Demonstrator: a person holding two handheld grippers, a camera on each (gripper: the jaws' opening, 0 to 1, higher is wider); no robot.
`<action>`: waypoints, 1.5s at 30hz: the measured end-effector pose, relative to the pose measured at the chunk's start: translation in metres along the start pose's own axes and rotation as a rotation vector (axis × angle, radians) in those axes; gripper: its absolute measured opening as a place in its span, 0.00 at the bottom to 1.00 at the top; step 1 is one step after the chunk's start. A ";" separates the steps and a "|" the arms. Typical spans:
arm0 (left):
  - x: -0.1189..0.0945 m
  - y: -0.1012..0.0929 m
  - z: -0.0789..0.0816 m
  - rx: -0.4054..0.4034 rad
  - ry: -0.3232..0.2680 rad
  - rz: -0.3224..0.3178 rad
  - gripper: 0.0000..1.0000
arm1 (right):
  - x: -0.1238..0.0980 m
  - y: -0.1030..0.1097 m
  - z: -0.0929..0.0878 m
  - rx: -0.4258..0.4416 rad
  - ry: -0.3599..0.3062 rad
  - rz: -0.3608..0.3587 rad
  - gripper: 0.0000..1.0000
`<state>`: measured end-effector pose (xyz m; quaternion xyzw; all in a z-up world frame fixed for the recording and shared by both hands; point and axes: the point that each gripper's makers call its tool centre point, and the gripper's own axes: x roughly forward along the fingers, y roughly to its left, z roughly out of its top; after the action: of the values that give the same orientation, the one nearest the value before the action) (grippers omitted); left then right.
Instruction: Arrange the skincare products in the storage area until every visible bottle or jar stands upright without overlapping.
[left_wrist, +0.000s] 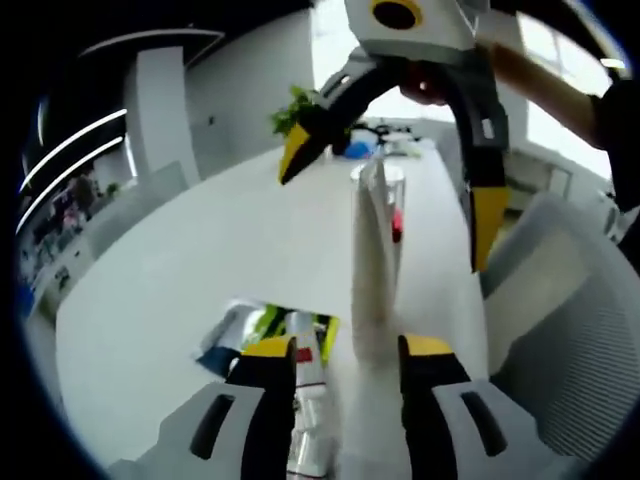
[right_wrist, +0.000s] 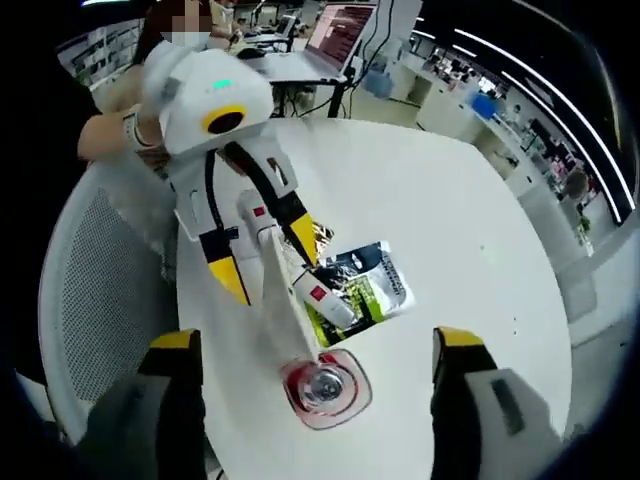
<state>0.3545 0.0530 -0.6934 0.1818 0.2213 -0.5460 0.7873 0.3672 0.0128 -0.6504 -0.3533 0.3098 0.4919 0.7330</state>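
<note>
Between the left gripper (left_wrist: 345, 350)'s two half-open jaws stands one tall white tube (left_wrist: 370, 270), upright on the white tabletop (left_wrist: 200, 250) near its chair-side edge; whether the jaws press it I cannot tell. One clear red-trimmed bottle (right_wrist: 325, 385) stands touching the tube. Beside them lie one white bottle (right_wrist: 320, 297) on two flat sachets (right_wrist: 375, 285). Wide open above, the right gripper (right_wrist: 315, 350) holds nothing.
</note>
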 end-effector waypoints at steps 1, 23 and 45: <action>0.000 0.000 -0.001 0.001 0.002 -0.001 0.38 | 0.000 0.000 0.001 0.009 -0.013 -0.011 0.95; -0.002 0.010 -0.004 -0.031 -0.020 0.038 0.56 | 0.009 0.005 -0.029 0.243 -0.153 -0.211 0.99; -0.002 0.019 -0.009 -0.052 -0.029 0.096 0.83 | 0.015 0.018 -0.040 0.342 -0.229 -0.252 0.99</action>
<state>0.3707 0.0663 -0.6988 0.1639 0.2152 -0.5042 0.8201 0.3510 -0.0074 -0.6888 -0.2019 0.2570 0.3738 0.8680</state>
